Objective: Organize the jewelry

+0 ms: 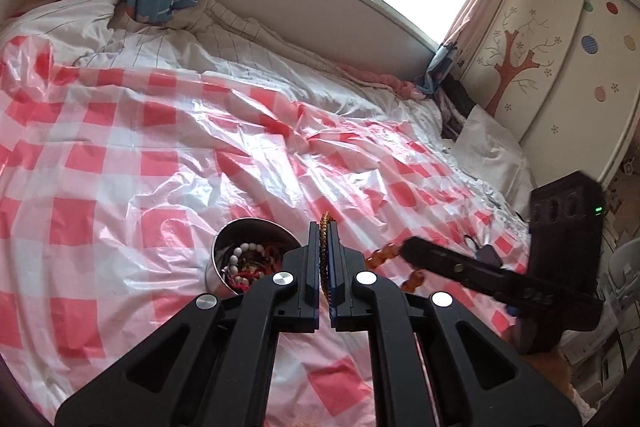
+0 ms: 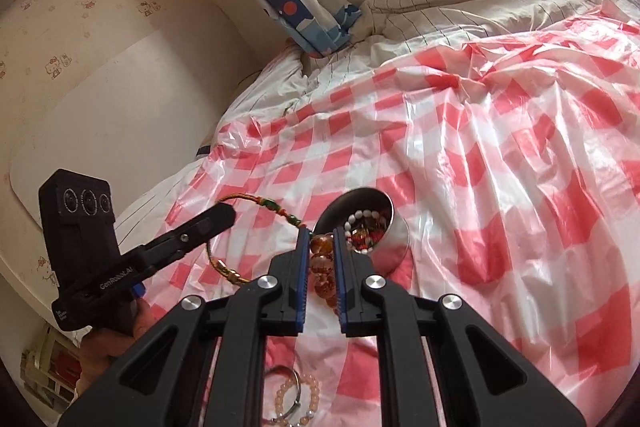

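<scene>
Both grippers tilt downward over the glossy, crinkled red-and-white checked plastic sheet (image 1: 168, 147) spread on the bed. The left gripper (image 1: 325, 247) pinches a thin woven cord bracelet (image 2: 256, 205), while the right gripper (image 2: 322, 259) clamps a string of round, translucent amber beads (image 2: 322, 267). Just ahead of them, mid-sheet, a round metal tin (image 2: 394, 239) holds tangled beaded jewelry; a pale bead bracelet (image 2: 308, 395) lies nearer the sheet's near edge.

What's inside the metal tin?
The metal tin holds a white bead bracelet on top of tangled red and dark pieces. Anything beneath them, and the tin's bottom, is covered.
</scene>
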Motion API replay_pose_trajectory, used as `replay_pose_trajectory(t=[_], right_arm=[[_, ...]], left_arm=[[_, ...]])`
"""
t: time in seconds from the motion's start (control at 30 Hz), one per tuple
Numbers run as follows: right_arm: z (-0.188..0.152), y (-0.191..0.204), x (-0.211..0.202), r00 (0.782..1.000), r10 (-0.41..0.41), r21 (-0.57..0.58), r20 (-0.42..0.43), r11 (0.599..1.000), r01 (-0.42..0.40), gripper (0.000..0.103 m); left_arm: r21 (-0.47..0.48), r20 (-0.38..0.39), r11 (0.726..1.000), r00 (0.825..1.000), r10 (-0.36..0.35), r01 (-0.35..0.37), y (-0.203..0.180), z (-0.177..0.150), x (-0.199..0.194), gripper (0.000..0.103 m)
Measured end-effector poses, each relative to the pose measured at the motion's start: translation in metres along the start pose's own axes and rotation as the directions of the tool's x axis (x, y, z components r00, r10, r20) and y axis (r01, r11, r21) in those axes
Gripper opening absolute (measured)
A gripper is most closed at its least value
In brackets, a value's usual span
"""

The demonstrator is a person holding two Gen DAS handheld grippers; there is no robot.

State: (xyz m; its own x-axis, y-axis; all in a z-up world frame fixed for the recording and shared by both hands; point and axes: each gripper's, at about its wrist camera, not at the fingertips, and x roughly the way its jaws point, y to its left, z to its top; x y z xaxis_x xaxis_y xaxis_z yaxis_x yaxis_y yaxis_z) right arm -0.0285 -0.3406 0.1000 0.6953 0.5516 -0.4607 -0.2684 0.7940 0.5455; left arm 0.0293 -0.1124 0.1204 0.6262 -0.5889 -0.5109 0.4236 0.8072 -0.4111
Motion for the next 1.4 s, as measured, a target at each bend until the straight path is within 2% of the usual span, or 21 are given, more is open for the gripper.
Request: replay_pose_trajectory(t=[0.03, 0.1, 0.13, 0.17, 0.2, 0.23, 0.3, 0.37, 0.4, 0.43, 0.5, 0.57, 0.63, 0.7, 0.77, 0.8, 0.87, 0.97, 1.03, 1.1, 1.4], right_arm=[[0.008, 0.002, 0.004, 1.0, 0.004, -0.006, 0.008, 1.0, -0.004, 0.013], [0.022, 0.005, 0.015, 1.0, 0.007, -0.016, 0.018, 1.0, -0.007, 0.013], [0.028, 0.006, 0.021, 1.0, 0.009, -0.019, 0.017, 1.0, -0.008, 0.013], [0.032, 0.008, 0.028, 1.0, 0.011, -0.021, 0.013, 1.0, -0.011, 0.013], [0.037, 0.009, 0.037, 1.0, 0.021, -0.02, 0.007, 1.0, -0.021, 0.013], [0.039, 0.008, 0.043, 0.999, 0.039, -0.014, 0.003, 0.999, -0.039, 0.013], [0.042, 0.004, 0.062, 0.997, 0.079, 0.019, -0.014, 0.997, -0.078, 0.013], [0.04, 0.0, 0.081, 0.998, 0.018, 0.001, -0.053, 1.0, -0.018, 0.013], [0.037, -0.001, 0.093, 0.995, -0.061, -0.034, -0.082, 0.998, 0.058, 0.015], [0.033, -0.003, 0.104, 0.98, -0.164, -0.074, -0.112, 0.985, 0.157, 0.026], [0.025, -0.008, 0.108, 0.958, -0.262, -0.114, -0.117, 0.962, 0.249, 0.032], [0.016, -0.011, 0.096, 0.951, -0.292, -0.121, -0.1, 0.952, 0.28, 0.034], [0.009, -0.009, 0.085, 0.95, -0.3, -0.136, -0.091, 0.948, 0.286, 0.044], [0.001, -0.007, 0.074, 0.951, -0.294, -0.145, -0.098, 0.949, 0.279, 0.044], [-0.013, -0.003, 0.062, 0.949, -0.295, -0.174, -0.107, 0.946, 0.274, 0.049], [-0.02, -0.004, 0.056, 0.949, -0.296, -0.184, -0.111, 0.944, 0.273, 0.056], [-0.03, -0.011, 0.047, 0.948, -0.294, -0.167, -0.119, 0.948, 0.273, 0.06], [-0.029, -0.03, 0.04, 0.961, -0.247, -0.048, -0.122, 0.969, 0.243, 0.06], [-0.024, -0.033, 0.037, 0.967, -0.232, -0.02, -0.103, 0.973, 0.231, 0.06], [-0.02, -0.031, 0.034, 0.974, -0.21, -0.003, -0.091, 0.978, 0.21, 0.06], [0.001, -0.039, 0.004, 0.992, -0.13, 0.096, 0.006, 0.987, 0.128, 0.061]], left_arm=[[0.008, -0.031, 0.998, 0.998, 0.055, -0.055, 0.007, 0.0, 0.016, 0.004], [0.032, -0.112, 0.984, 0.977, 0.179, -0.177, 0.023, -0.005, 0.047, 0.005], [0.017, -0.135, 0.979, 0.969, 0.206, -0.205, 0.032, -0.007, 0.052, 0.005], [0.001, -0.136, 0.978, 0.969, 0.206, -0.208, 0.039, -0.009, 0.051, 0.006], [-0.003, -0.123, 0.978, 0.971, 0.206, -0.208, 0.043, -0.012, 0.045, 0.012], [0.005, -0.109, 0.976, 0.97, 0.218, -0.219, 0.045, -0.014, 0.039, 0.024], [0.02, -0.097, 0.972, 0.967, 0.236, -0.235, 0.051, -0.02, 0.026, 0.038], [0.023, -0.103, 0.971, 0.966, 0.239, -0.238, 0.057, -0.025, 0.014, 0.04], [0.022, -0.109, 0.971, 0.965, 0.24, -0.239, 0.059, -0.03, 0.007, 0.042], [0.021, -0.11, 0.971, 0.964, 0.241, -0.24, 0.061, -0.034, 0.002, 0.045], [0.023, -0.102, 0.969, 0.963, 0.248, -0.247, 0.062, -0.042, -0.008, 0.048], [0.032, -0.112, 0.964, 0.958, 0.265, -0.263, 0.063, -0.045, -0.008, 0.05], [0.018, -0.112, 0.965, 0.958, 0.263, -0.263, 0.062, -0.043, -0.005, 0.049], [0.025, -0.099, 0.963, 0.958, 0.269, -0.268, 0.057, -0.037, -0.001, 0.05], [0.045, -0.088, 0.957, 0.953, 0.289, -0.286, 0.051, -0.029, 0.007, 0.049], [0.052, -0.082, 0.954, 0.951, 0.297, -0.294, 0.048, -0.025, 0.012, 0.05], [0.056, -0.085, 0.96, 0.957, 0.278, -0.273, 0.042, -0.02, 0.021, 0.049], [0.071, -0.115, 0.969, 0.963, 0.244, -0.237, 0.032, -0.019, 0.039, 0.046], [0.076, -0.143, 0.967, 0.957, 0.252, -0.244, 0.03, -0.02, 0.049, 0.01], [0.084, -0.151, 0.965, 0.954, 0.261, -0.25, 0.029, -0.018, 0.054, 0.003], [0.072, -0.092, 0.978, 0.976, 0.199, -0.193, 0.0, 0.019, 0.022, 0.003]])
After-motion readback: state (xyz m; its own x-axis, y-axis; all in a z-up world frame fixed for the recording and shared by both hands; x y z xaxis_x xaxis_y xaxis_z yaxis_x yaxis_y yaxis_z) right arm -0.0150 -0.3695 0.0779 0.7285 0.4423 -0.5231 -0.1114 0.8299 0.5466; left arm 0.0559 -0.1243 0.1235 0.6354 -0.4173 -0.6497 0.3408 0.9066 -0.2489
